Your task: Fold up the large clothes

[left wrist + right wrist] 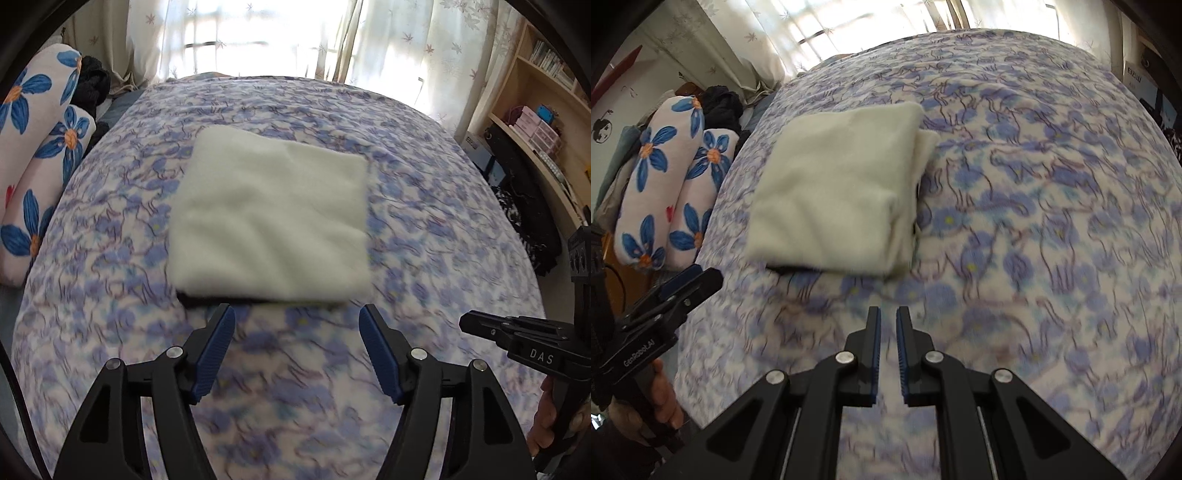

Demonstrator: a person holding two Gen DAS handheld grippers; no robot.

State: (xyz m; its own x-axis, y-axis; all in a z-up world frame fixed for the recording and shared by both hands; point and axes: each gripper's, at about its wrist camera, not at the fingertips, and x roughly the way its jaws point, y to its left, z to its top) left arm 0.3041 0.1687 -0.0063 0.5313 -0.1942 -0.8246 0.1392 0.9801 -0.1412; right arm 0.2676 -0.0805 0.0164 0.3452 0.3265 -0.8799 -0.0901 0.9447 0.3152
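While both grippers hang over the bed (424, 229), neither touches anything. Left gripper (297, 314): jaws apart, blue pads (218, 350) wide, nothing between them, only quilt below. Right gripper (887, 314): jaws nearly together, a thin gap between the pads (874, 354), nothing pinched in it. Garment (271, 218) is a cream, fleecy piece folded into a rough square, lying flat on the blue floral quilt, towards the bed's left side. A dark edge peeks out from under its near edge. In the right wrist view the same garment (834, 192) sits up and left of the right gripper's tips, with a second folded layer showing along its right side. Its near edge lies just beyond the left gripper's tips in the left wrist view; whether they overlap it or stand clear I cannot tell, as both frames are blurred. Each camera catches the other tool: the right gripper (480, 325) enters at lower right of the left view, with a hand (546, 417) on its grip; the left gripper (698, 280) enters at lower left of the right view, held by a hand (661, 398). Left of the bed lie two rolled pillows (40, 147) with big blue flowers, and dark clothes (92, 88) behind them. Curtains (258, 37) hang over a bright window at the far end. Shelves (543, 103) with boxes and books stand on the right.
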